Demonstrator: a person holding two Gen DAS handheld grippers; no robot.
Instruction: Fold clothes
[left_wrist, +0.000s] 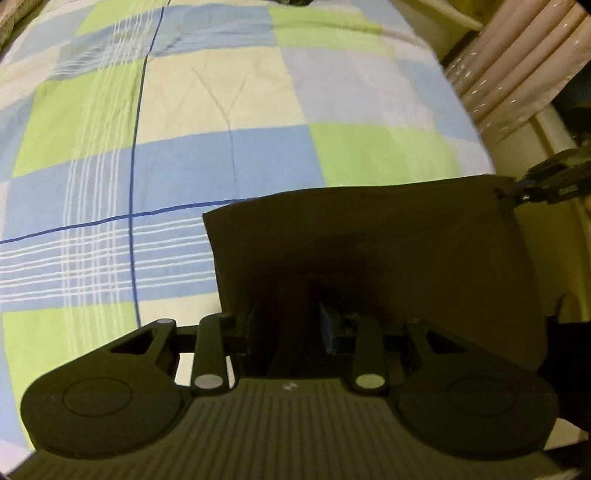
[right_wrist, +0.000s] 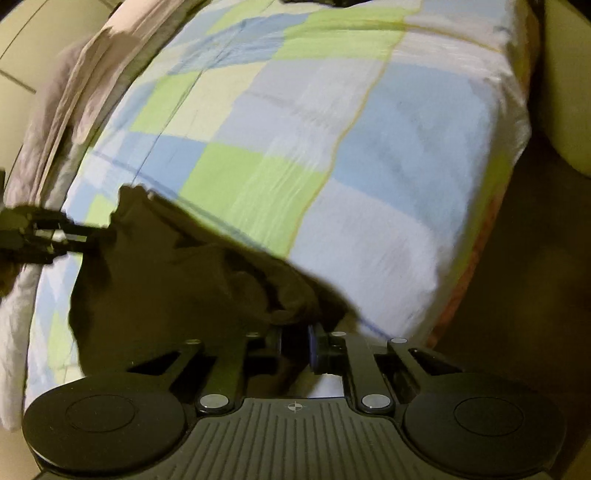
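A dark garment (left_wrist: 369, 243) hangs stretched between my two grippers above the checked bed sheet (left_wrist: 221, 155). My left gripper (left_wrist: 291, 321) is shut on one edge of the garment, and the cloth hides its fingertips. My right gripper (left_wrist: 517, 192) grips the far right corner in the left wrist view. In the right wrist view my right gripper (right_wrist: 295, 339) is shut on a bunched part of the garment (right_wrist: 192, 273). My left gripper (right_wrist: 92, 232) holds its far left corner there.
The bed sheet (right_wrist: 332, 147) is checked blue, green and white. A pinkish curtain (left_wrist: 517, 62) hangs at the right beyond the bed edge. A crumpled grey-white blanket (right_wrist: 62, 110) lies along the bed's left side. Dark floor (right_wrist: 517, 277) lies right of the bed.
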